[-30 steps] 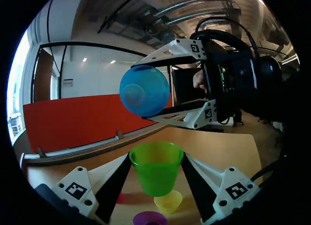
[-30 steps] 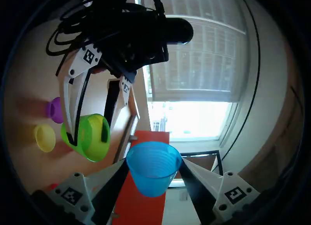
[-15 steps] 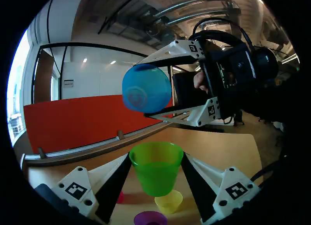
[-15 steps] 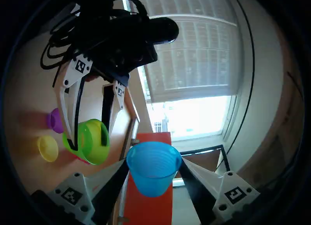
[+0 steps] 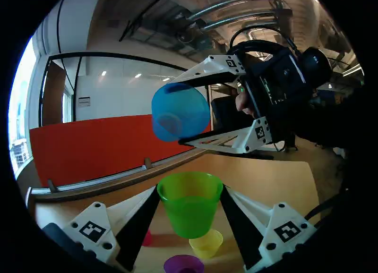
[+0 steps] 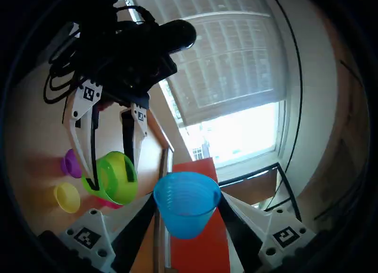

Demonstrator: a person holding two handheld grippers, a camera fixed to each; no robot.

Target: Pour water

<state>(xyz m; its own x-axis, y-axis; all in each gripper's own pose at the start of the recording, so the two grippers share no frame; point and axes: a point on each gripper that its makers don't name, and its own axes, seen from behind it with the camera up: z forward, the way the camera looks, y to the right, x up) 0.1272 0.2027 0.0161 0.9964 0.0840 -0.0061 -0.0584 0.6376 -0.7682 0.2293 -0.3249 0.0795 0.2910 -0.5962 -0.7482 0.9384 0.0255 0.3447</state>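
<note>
Wooden table (image 5: 274, 178) below: left claw (image 5: 189, 197) grips green cup (image 5: 190, 218), right claw (image 6: 187, 202) grips blue cup (image 6: 186, 218).

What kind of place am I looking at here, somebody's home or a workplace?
Most likely an office or lab: exposed pipes run along the ceiling, a glass-walled room stands behind a red partition, and a big window has blinds.
</note>
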